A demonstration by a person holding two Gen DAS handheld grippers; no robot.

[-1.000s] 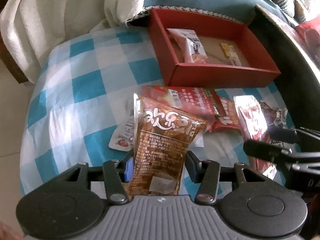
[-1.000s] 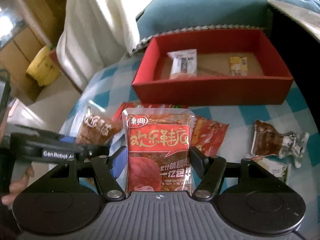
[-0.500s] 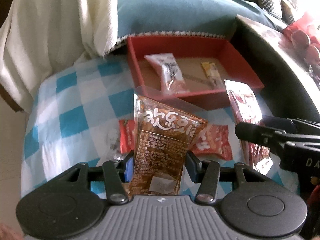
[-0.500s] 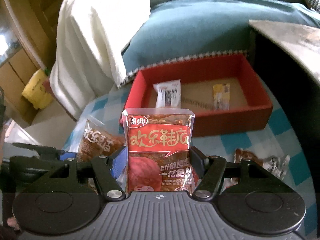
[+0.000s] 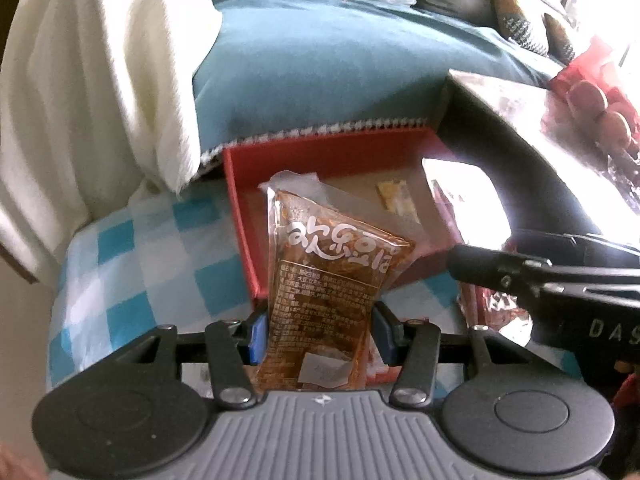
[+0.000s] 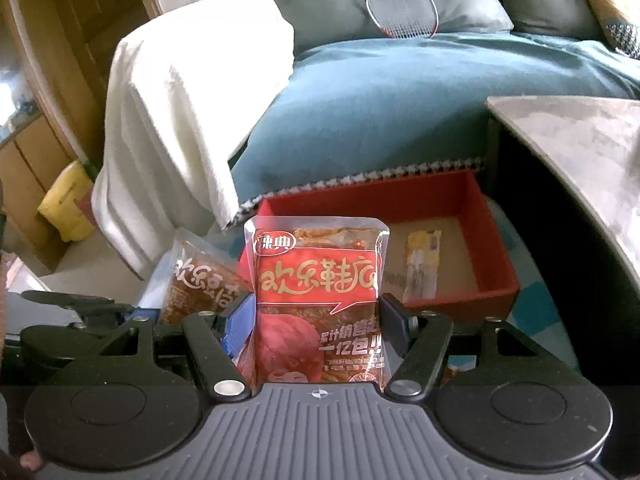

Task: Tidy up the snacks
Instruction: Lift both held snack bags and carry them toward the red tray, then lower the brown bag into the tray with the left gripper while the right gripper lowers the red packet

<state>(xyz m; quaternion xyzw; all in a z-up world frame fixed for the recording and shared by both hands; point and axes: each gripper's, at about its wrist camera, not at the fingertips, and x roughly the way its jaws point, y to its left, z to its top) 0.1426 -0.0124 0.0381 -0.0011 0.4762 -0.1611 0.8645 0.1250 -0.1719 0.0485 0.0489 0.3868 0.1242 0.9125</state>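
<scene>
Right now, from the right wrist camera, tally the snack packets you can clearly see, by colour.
Brown packet: 1
Red packet: 1
Yellow packet, lying in the red box: 1
Total: 3
The held packets may hide others behind them.

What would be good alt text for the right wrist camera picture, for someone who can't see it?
The right gripper holds a red snack packet upright between its jaws, in front of an open red box with a small yellow packet inside. At left, a brown snack packet is held up by the other gripper.
</scene>
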